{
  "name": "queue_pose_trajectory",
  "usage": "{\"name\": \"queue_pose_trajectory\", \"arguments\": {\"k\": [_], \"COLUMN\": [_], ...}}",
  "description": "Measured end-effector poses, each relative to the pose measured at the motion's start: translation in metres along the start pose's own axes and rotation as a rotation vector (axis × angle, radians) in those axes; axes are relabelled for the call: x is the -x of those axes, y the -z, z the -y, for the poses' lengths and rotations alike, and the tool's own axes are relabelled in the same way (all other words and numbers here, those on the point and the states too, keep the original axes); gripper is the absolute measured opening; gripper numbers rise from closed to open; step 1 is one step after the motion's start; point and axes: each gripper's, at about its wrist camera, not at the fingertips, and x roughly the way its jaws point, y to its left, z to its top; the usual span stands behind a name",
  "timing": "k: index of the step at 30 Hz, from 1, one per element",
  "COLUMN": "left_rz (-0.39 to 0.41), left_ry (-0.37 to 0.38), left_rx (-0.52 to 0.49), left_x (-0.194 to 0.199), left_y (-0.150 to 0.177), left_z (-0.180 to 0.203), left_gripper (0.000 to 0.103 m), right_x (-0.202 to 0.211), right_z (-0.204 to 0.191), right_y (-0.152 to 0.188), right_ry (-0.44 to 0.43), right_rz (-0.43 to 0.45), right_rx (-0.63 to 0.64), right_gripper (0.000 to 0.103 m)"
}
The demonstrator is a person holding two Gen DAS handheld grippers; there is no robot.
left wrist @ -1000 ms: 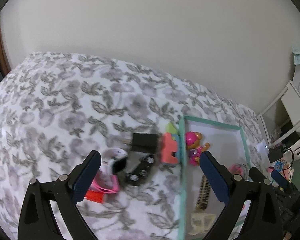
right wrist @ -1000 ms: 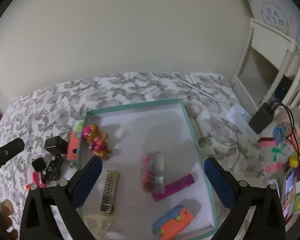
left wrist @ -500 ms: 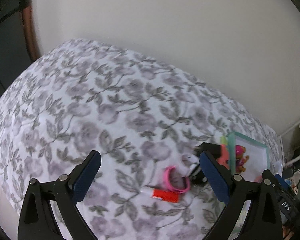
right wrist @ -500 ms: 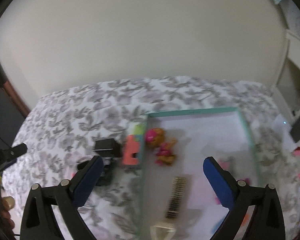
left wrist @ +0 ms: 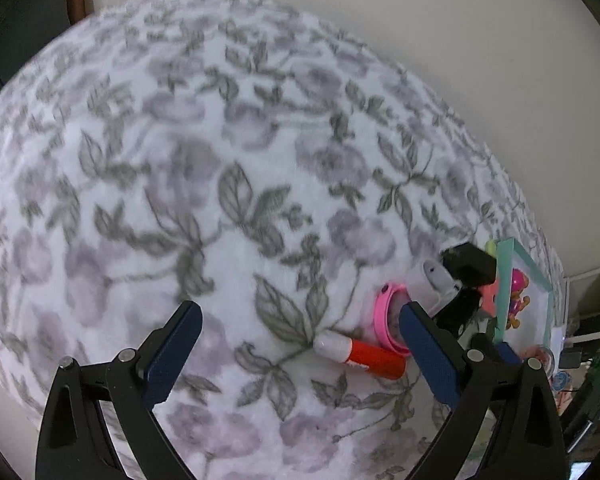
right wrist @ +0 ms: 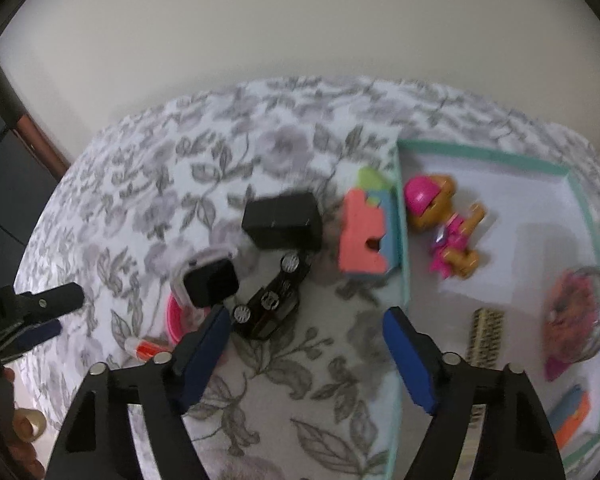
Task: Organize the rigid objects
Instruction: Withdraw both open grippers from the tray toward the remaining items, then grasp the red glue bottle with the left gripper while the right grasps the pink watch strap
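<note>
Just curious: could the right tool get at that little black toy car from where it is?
Probably yes: the right tool is open above the black toy car, whose near side lies uncovered.

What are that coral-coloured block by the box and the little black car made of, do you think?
The coral block looks like soft foam: matte, thick, with cut notches and blue and green layers behind. The black car seems hard glossy plastic or painted metal, with shiny silver wheel hubs; blur leaves that open.

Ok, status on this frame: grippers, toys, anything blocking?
Left gripper open, empty. Right gripper open, empty, above black toy car. Five more loose beside teal tray. Nothing blocking.
</note>
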Motion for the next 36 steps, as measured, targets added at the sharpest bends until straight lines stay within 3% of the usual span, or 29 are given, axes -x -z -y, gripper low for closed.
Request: {"name": "queue_pose_trajectory", "arguments": {"k": [3,9,12,17,20,28,36], "left_rz": [-0.056,-0.106,-0.125,-0.148,-0.152,-0.131,-0.093], "left_ry": [0.013,0.069,0.074,0.093,0.078,0.055,-0.021], "left_rx": [0.02,0.023,0.008,0.012,-0.01,-0.079,-0.17], "left_x": [-0.011,-0.022,-0.027,-0.035,-0.04,-0.046,-0.047], "left_y": [0.006,0.018,0.024,0.029,0.031,0.036,0.032], "left_z": [0.002,0.017,0.027,0.034,0.042,0.061,0.069], "left_gripper": [0.099,0.097,0.079,0.071,0.061,0.046,0.043], "right_x": [-0.01,-0.015,-0.014,-0.011,-0.011,-0.012,-0.013], "right_z": [-0.006,-0.008,-0.006,-0.001,0.002,0.002,0.001], "right_y": [0.004,0.005,0.005,0.003,0.003,0.004,0.004], "right_ry": [-0.029,-0.043,-0.043,-0.032,-0.033,-0.033,-0.059], "right_rz": [-0.026,-0.038,-0.036,-0.033,-0.034,-0.037,-0.044], "right_rx": [0.004,-0.004,-0.008,-0.025,-0.035,-0.043,-0.055], "right_gripper": [0.071,0.07,0.07,0.07,0.07,0.068,0.061]}}
